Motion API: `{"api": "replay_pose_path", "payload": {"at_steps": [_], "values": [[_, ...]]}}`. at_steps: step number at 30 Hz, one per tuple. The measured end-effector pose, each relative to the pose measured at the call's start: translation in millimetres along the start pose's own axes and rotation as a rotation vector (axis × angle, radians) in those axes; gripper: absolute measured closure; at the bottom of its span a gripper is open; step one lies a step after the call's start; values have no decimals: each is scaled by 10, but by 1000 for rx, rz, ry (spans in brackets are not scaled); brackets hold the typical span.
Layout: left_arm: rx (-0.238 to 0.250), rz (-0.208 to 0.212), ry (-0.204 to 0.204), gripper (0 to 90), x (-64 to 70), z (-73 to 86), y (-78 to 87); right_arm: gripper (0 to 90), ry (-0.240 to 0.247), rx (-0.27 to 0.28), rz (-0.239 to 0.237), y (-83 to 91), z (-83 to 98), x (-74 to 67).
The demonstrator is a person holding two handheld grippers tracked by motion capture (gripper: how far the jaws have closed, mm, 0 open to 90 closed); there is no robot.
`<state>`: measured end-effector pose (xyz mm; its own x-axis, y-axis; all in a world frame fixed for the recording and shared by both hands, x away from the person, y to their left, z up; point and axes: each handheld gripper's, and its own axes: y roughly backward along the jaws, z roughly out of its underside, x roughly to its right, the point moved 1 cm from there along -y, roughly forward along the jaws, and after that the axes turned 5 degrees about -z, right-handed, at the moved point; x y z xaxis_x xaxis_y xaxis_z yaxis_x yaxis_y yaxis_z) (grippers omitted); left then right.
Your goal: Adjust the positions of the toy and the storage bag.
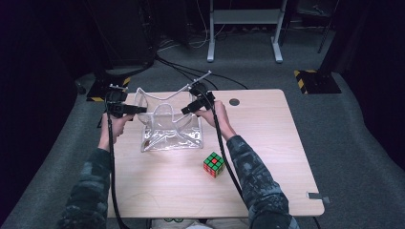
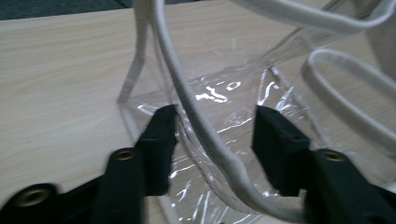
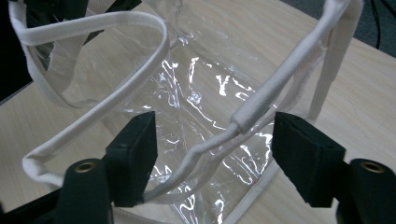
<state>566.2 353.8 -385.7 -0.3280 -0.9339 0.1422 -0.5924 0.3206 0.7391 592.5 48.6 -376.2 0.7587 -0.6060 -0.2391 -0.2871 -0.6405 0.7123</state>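
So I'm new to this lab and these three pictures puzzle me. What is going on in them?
A person holds a two-jaw tool in each hand. The wide picture looks down from above on a light wooden table. The other two are taken by cameras riding on the tools. The left gripper and the right gripper each straddle the white-trimmed rim of a clear plastic bag, with their jaws not yet pressing on it. A colourful puzzle cube lies nearby.
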Motion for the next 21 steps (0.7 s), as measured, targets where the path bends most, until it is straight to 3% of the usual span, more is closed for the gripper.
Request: {"api": "replay_pose_path", "payload": {"at_steps": [3, 6, 10, 13, 15, 21], "values": [[-28, -29, -11, 629, -10, 48, -23, 435, 16, -12, 12, -5, 39, -1], [-35, -29, 2, 698, -44, 81, -29, 515, 10, -17, 18, -22, 91, 27], [-26, -37, -1, 765, -44, 109, -30, 679, 6, -12, 41, -13, 150, 60], [-16, -58, -29, 812, -27, 140, -19, 785, 16, -8, 77, 13, 197, 62], [-8, -80, -39, 856, -30, 150, -6, 826, 32, -8, 96, 43, 235, 81], [5, -65, -51, 884, -12, 149, 12, 863, 29, 8, 124, 167, 302, 131]]}}
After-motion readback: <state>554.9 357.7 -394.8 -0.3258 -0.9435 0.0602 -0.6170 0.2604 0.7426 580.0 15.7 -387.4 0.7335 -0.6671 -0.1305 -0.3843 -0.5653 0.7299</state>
